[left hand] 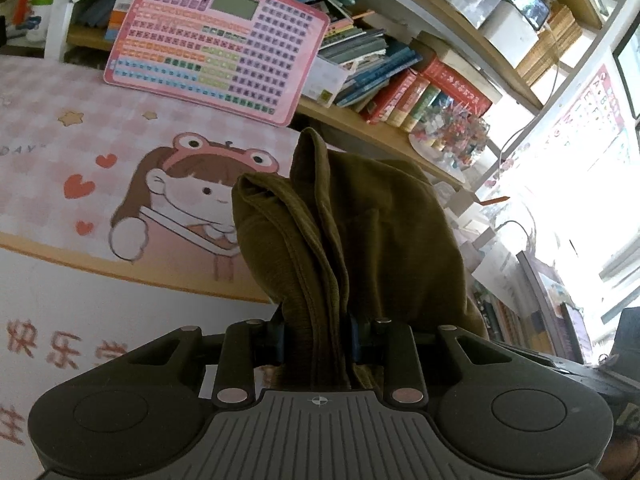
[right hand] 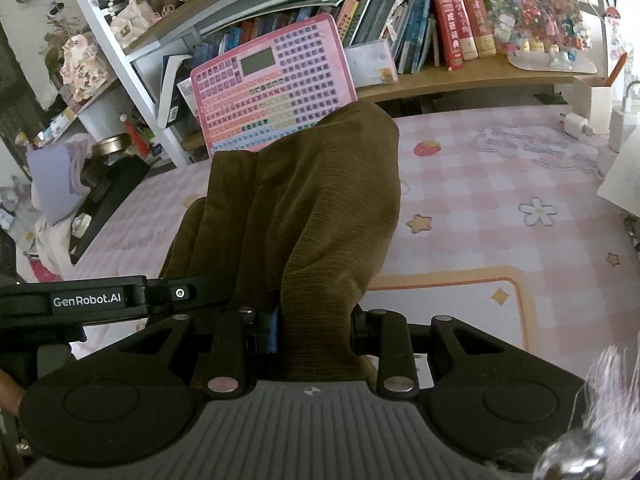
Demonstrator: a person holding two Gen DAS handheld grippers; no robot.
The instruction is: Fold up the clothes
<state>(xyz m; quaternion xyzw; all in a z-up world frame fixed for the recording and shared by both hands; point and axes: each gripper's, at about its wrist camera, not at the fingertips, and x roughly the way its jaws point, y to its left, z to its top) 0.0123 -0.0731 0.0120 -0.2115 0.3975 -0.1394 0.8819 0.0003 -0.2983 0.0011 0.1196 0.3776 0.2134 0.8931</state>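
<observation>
Both grippers raised over the pink desk mat (right hand: pixel 480 200), left gripper (left hand: pixel 318 344) and right gripper (right hand: pixel 314 332) each with fingers clamped on a bunched edge of the olive-brown garment (right hand: pixel 320 200), which hangs between them above the mat, presumably held up to straighten it before laying flat for folding

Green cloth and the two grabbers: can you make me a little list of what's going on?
cloth: olive green cloth, bunched, lifted off the mat
left gripper: shut on the cloth
right gripper: shut on the cloth
mat: pink checked mat with stars and a cartoon girl
board: pink board leaning on the shelf
shelf: books in a row behind the mat
fold: not yet laid flat
</observation>
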